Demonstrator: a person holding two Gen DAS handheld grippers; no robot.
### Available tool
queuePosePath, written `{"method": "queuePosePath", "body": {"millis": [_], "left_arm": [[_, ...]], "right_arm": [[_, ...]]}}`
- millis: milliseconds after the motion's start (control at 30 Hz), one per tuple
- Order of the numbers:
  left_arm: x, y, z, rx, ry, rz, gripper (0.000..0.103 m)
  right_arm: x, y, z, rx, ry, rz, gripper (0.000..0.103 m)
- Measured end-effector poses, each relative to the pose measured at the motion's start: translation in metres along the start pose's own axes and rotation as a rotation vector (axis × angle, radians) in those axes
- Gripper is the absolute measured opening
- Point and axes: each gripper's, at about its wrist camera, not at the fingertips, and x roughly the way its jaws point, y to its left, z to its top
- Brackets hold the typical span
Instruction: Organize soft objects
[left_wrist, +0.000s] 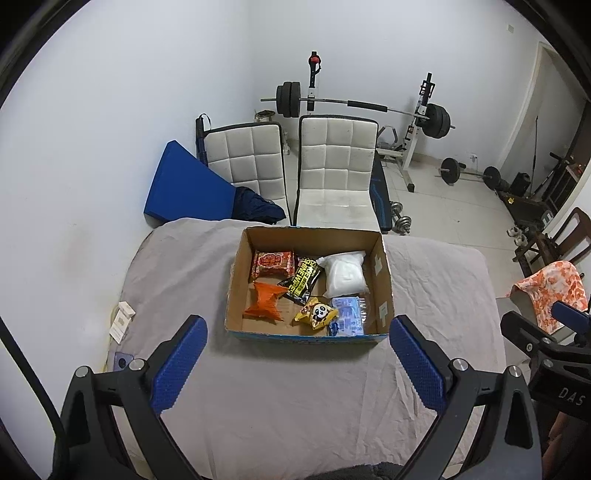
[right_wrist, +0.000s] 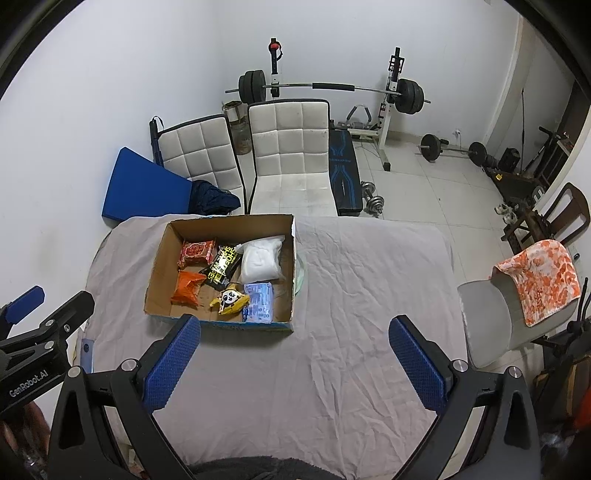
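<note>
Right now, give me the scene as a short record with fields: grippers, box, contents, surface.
left gripper: open, empty, above the cloth
right gripper: open, empty, above the cloth
box: open cardboard, on the cloth
contents: red packet, orange packet, black packet, white bag, panda packet, blue pack
cloth: grey, wrinkled

Open cloth (right_wrist: 351, 295) in front & right of box (right_wrist: 221, 325); top unobstructed.

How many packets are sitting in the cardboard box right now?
6, all inside the cardboard box: red packet back-left, black packet centre, white bag back-right, orange packet front-left, panda packet front-centre, blue pack front-right. Others may lie hidden underneath.
</note>
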Motion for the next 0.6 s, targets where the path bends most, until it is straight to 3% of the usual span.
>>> {"method": "queuePosePath", "body": {"millis": [600], "left_arm": [[-0.0031, 0.0049, -0.0023, -0.019, -0.016, 0.017, 0.103]], "right_arm": [[-0.0018, -0.0008, -0.0015, 0.003, -0.004, -0.006, 0.103]]}}
